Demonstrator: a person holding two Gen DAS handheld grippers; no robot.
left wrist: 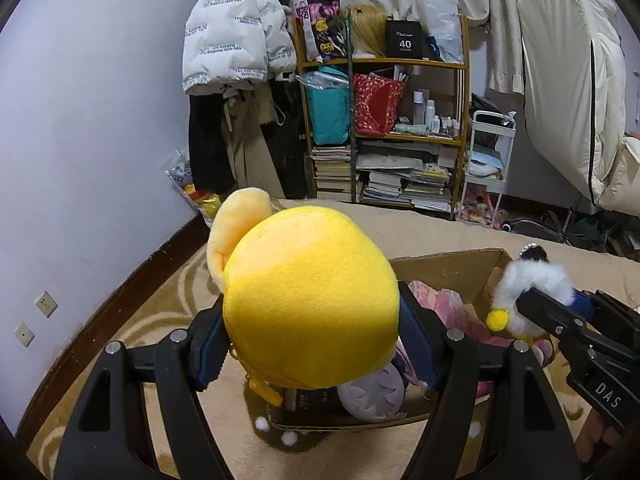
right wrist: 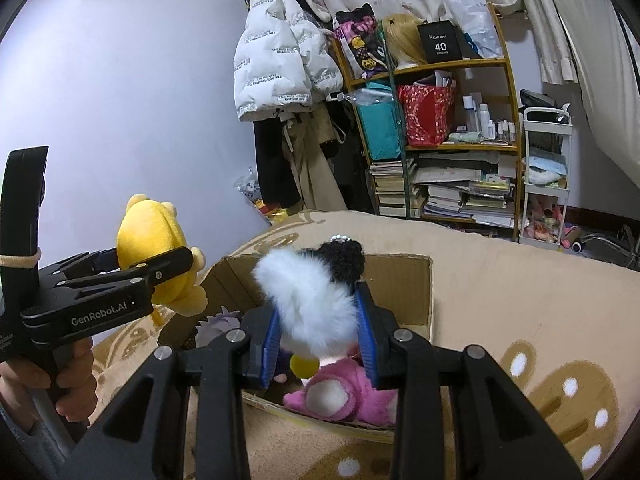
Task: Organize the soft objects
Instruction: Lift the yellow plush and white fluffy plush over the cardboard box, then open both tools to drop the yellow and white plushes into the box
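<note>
a cluttered bedroom, shelf (left wrist: 384,128) at upper centre, beige rug (right wrist: 520,300) below. the left gripper (left wrist: 310,340) is clamped on a yellow plush (left wrist: 308,296) at frame centre, raised over the near edge of the box (right wrist: 400,280) — likely for dropping in. the right gripper (right wrist: 320,340) pinches a fluffy white-and-black toy (right wrist: 312,300) above the box, over a pink plush (right wrist: 340,396) already inside. both toys look soft, rounded — squashed slightly by the pads.
</note>
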